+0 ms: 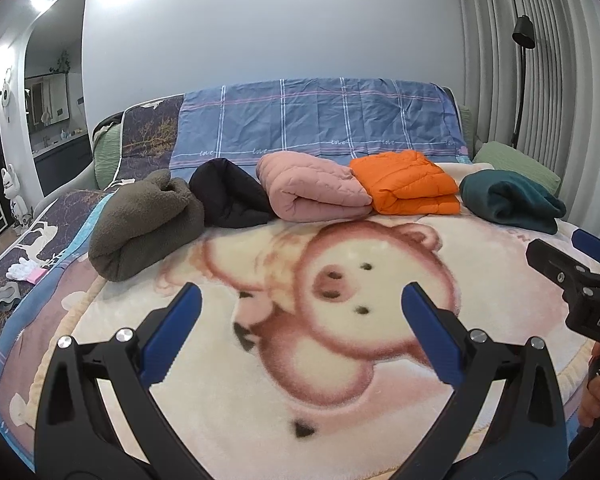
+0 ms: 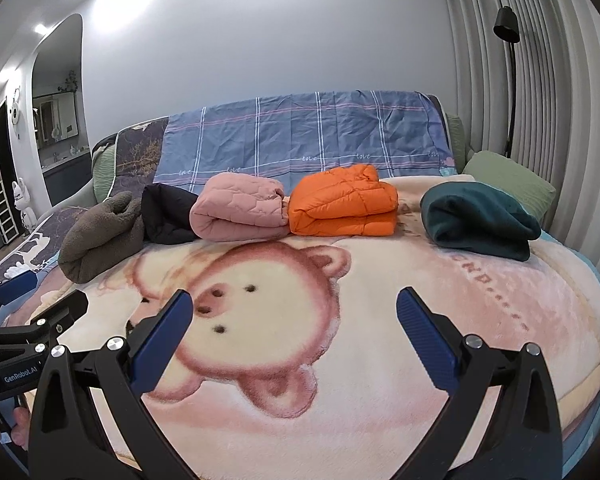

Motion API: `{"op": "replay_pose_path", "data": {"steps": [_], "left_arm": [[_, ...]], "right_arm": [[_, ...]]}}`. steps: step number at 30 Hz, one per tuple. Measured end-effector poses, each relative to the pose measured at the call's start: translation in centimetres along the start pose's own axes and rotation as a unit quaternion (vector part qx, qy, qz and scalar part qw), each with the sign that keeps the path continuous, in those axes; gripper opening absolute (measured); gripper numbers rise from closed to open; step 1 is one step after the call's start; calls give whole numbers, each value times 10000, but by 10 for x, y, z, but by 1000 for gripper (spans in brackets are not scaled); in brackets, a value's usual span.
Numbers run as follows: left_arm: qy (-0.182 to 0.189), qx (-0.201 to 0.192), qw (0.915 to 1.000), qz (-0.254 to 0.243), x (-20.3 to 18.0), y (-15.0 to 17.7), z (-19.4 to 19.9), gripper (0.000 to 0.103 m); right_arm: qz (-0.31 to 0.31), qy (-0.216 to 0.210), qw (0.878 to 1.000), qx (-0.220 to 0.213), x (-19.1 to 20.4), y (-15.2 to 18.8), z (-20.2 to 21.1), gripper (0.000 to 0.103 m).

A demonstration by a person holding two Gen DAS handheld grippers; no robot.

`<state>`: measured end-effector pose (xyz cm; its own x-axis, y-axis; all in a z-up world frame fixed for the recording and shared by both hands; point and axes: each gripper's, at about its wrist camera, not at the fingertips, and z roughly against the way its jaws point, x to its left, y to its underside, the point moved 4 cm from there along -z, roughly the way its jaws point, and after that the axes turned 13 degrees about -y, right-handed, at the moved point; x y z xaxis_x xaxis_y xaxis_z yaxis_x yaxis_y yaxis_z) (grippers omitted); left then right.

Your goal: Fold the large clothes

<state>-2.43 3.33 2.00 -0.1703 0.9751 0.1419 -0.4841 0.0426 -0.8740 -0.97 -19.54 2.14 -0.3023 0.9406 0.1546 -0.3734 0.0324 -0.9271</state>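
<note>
Left gripper (image 1: 300,300) and right gripper (image 2: 294,308) both spread wide, empty, over the bed's blanket (image 2: 380,340); black garment (image 1: 228,192) half hidden behind the pink bundle (image 1: 312,188).

Bare pig blanket (image 2: 340,340) lies ahead; folded clothes (image 2: 342,204) line its far edge.

Left hand-held gripper (image 1: 300,312): jaws spread wide, nothing between the blue pads (image 1: 430,332), black arms splayed, pointing forward and level. Right hand-held gripper (image 2: 294,320): same pose, jaws wide apart and empty, blue pads (image 2: 162,344) angled outward. The two sit side by side, each showing at the edge of the other's view. Fingertips of the holding hand (image 1: 592,396) curl around the right handle; the left holding hand (image 2: 18,428) is only partly visible.
</note>
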Motion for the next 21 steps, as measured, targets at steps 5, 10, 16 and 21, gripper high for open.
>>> {"op": "replay_pose_path", "data": {"steps": [5,10,16,21], "left_arm": [[-2,-8,10000,-18,-1,1,1,101],[23,-3,10000,-34,-2,1,1,101],[0,-6,10000,-81,-5,-1,2,101],[-14,34,10000,-84,-6,-1,-1,101]], "right_arm": [[-8,-5,10000,18,-1,0,0,102],[3,12,10000,4,-1,0,0,102],[-2,46,10000,14,-4,0,0,102],[-20,66,10000,60,-6,0,-2,102]]}}
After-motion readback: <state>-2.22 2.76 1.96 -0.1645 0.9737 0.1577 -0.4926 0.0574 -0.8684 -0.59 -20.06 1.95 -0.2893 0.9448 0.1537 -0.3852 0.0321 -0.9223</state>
